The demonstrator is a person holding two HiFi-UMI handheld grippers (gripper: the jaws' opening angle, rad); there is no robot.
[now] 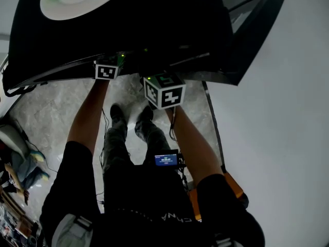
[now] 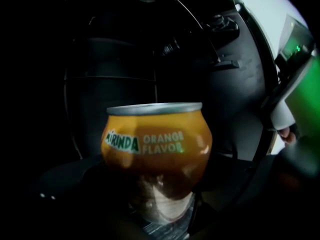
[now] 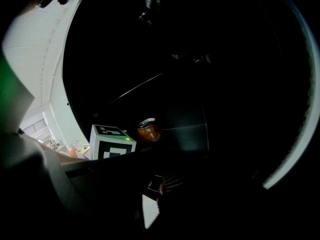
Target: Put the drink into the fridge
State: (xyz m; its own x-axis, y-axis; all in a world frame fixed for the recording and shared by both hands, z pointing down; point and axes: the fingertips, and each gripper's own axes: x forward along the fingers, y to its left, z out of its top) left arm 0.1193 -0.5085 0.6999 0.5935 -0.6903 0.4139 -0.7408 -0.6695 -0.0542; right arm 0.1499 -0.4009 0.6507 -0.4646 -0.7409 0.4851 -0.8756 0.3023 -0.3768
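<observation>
An orange Mirinda can [image 2: 155,144] fills the middle of the left gripper view, upright and held low between the dark jaws of my left gripper [image 2: 157,206], which is shut on it. Behind it is the dark inside of the black fridge [image 1: 154,30]. In the head view only the left marker cube [image 1: 106,70] and the right marker cube [image 1: 164,91] show; both sets of jaws are hidden under the fridge top. The right gripper view is almost black. It shows the can [image 3: 148,130] beside the left cube [image 3: 111,141]. My right gripper [image 3: 165,184] is too dark to read.
A white plate [image 1: 77,4] with watermelon sits on the fridge top. The fridge door [image 1: 257,30] stands open at the right, by a white wall [image 1: 288,138]. My legs stand on the marble floor [image 1: 46,112]. Clutter [image 1: 15,153] lies at the left.
</observation>
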